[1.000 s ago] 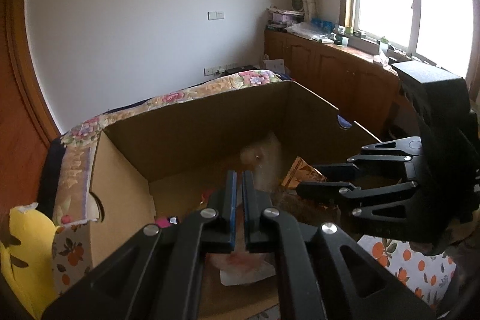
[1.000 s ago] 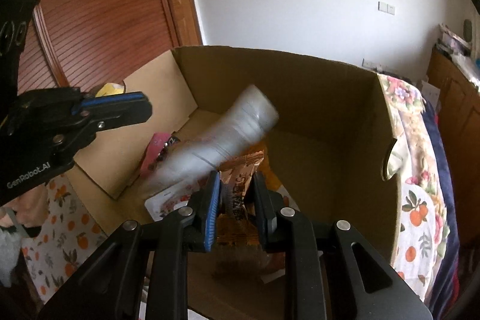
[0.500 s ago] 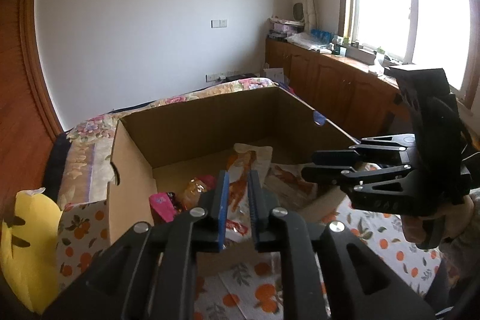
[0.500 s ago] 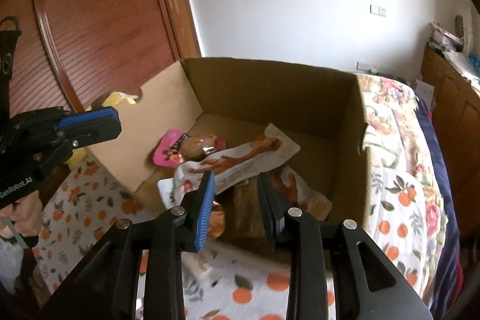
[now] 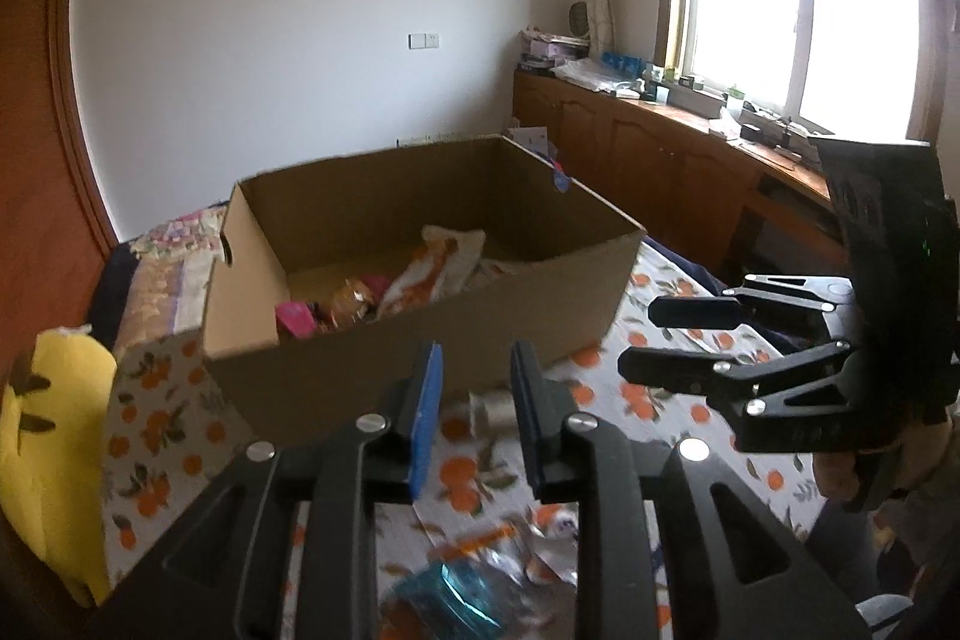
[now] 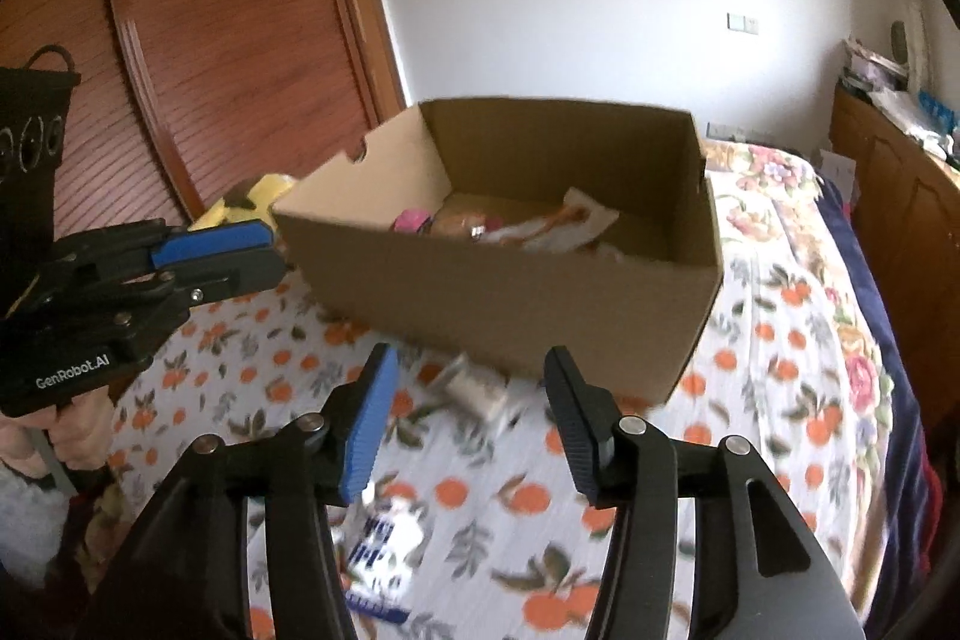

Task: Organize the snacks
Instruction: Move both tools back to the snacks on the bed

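Down at the bottom, loose snacks lie on the orange-print bedspread (image 6: 774,358): a teal foil packet (image 5: 441,595) sits right under the left gripper (image 5: 474,403), and a blue-and-white wrapper (image 6: 384,538) sits below the right gripper (image 6: 468,424), both blurred. The left gripper's jaws are opening, a narrow gap showing between the blue pad and the black one, nothing between them. The right gripper's jaws are opening too, spread wider, and empty as well. Just past the fingertips, a small pale roll-shaped snack (image 6: 474,391) lies on the bedspread, touching or nearly touching the near wall of the cardboard box (image 6: 510,292). The box stands open on the bed, and inside are a pink packet (image 5: 294,319), a brownish round packet (image 5: 351,301) and a long white-and-orange wrapper (image 5: 435,262) leaning up toward the far wall. Left of the box, a yellow plush toy (image 5: 45,454) rests at the bed's edge. Beyond, wooden cabinets (image 5: 648,160) run beneath a bright window (image 5: 798,10).
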A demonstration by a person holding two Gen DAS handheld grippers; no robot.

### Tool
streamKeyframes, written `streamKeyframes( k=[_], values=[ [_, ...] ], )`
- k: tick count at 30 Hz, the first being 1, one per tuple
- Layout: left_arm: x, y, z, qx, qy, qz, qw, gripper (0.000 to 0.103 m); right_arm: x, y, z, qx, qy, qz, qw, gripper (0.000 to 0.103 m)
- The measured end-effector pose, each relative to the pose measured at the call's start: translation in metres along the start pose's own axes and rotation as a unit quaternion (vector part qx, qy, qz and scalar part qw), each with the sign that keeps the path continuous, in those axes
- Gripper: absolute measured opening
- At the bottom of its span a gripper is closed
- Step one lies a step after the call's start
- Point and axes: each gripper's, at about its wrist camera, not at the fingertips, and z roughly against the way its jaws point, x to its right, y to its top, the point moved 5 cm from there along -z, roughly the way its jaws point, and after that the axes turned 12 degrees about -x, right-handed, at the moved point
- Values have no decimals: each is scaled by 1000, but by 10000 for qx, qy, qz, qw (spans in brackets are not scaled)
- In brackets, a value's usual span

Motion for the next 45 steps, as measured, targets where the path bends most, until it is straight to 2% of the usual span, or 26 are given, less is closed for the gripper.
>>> streamKeyframes(
  k=[6,18,25,29,40,45],
  values=[
    [11,-32,0,-70,-88,53,9999,23,-13,-34,-7,-151,-72,-31,9999,52],
    [-12,-95,-24,-523,122,627,9966,23,-24,-73,-42,-426,98,-147,9989,52],
    [-20,-114,-41,-802,354,855,9925,24,-27,-82,-54,-532,206,-140,9983,53],
    [-21,-122,-48,-911,367,933,9908,26,-30,-85,-57,-586,196,-47,9981,52],
    [-19,-136,-62,-1114,514,1000,9874,37,-29,-87,-62,-609,271,-20,9978,53],
    [-21,-136,-64,-1060,559,1016,9876,43,-30,-88,-61,-586,263,34,9979,53]
  ],
)
